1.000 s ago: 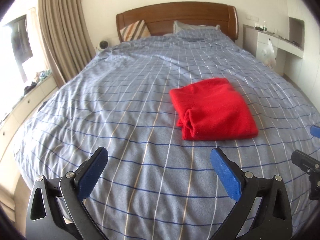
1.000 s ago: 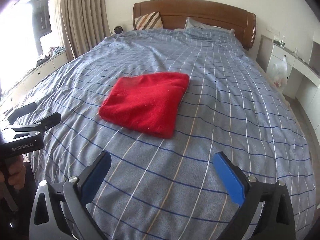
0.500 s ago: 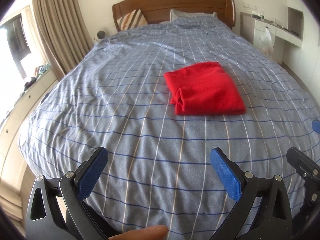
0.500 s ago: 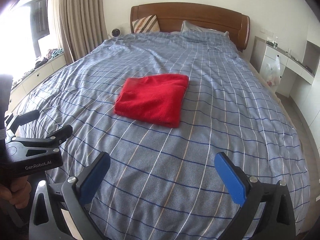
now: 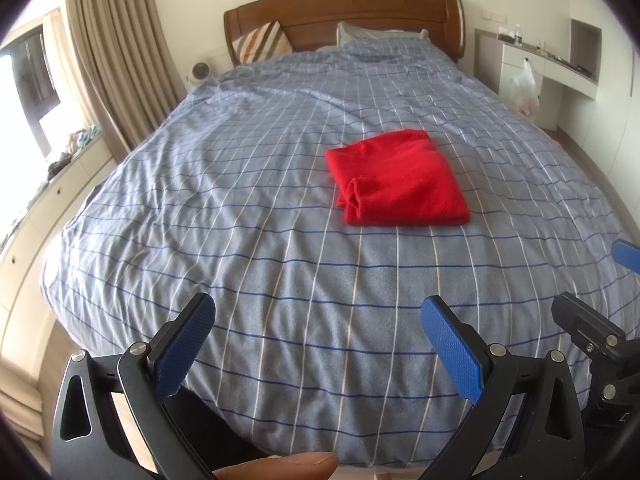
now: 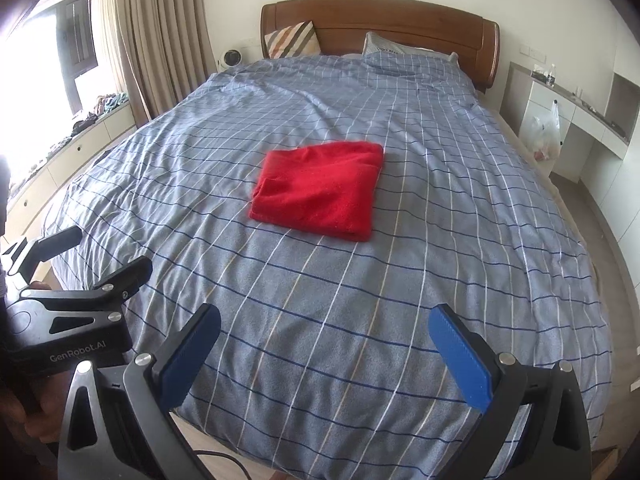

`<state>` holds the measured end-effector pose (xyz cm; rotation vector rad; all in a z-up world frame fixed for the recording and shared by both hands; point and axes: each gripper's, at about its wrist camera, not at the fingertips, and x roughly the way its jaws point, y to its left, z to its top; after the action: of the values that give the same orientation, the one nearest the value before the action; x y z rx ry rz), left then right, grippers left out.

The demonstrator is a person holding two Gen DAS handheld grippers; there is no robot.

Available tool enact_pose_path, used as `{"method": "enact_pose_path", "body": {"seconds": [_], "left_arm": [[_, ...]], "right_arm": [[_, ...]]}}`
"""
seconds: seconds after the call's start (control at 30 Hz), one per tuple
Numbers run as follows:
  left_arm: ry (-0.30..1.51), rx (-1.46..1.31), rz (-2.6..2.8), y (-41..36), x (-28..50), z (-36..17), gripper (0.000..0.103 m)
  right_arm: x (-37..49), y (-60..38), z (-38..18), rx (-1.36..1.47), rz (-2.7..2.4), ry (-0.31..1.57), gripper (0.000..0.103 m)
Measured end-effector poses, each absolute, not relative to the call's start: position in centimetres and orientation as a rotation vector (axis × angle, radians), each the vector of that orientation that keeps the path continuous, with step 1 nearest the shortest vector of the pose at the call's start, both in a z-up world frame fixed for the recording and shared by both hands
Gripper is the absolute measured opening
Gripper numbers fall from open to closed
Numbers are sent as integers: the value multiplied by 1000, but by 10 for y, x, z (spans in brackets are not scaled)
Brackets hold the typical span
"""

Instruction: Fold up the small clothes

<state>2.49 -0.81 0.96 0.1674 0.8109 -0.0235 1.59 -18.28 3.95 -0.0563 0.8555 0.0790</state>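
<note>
Bed [image 5: 280,264]: fills most of both views, covered by a blue-grey checked cover with white and dark blue lines, lightly creased
Headboard [image 6: 380,20]: brown wood, at the far end against the pale wall
Curtain [image 5: 116,52]: beige, hanging in folds at the far left beside the window
Low cabinet [image 6: 64,160]: runs under the window on the left, with small clutter on top
Desk unit [image 6: 576,116]: white, on the right past the bed, with small bottles on its top
Pillows: a striped pillow [image 5: 262,40] leaning on the headboard at the left, a grey-blue pillow [image 6: 400,50] to its right
Plastic bag [image 5: 522,86]: pale, hanging at the front of the desk unit
Red garment [image 5: 396,178]: folded into a rough rectangle, lying flat on the cover about mid-bed, well apart from both tools; its layered open edges face the near left in the left wrist view
Left gripper [image 5: 316,348]: held over the near end of the bed, blue pads spread wide with nothing between them; a fingertip [image 5: 288,466] shows at the bottom edge
Right gripper [image 6: 326,354]: over the near end of the bed too, pads wide apart and gripping nothing
Small fan [image 6: 230,58]: white and round, beside the bed head at the left
</note>
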Motion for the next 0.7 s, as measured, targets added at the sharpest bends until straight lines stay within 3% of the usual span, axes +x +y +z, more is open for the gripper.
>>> {"method": "enact_pose_path", "body": {"seconds": [0.7], "left_arm": [[767, 133, -27, -18, 8, 29, 103]], "right_arm": [[2, -192, 53, -79, 12, 819, 102]]}}
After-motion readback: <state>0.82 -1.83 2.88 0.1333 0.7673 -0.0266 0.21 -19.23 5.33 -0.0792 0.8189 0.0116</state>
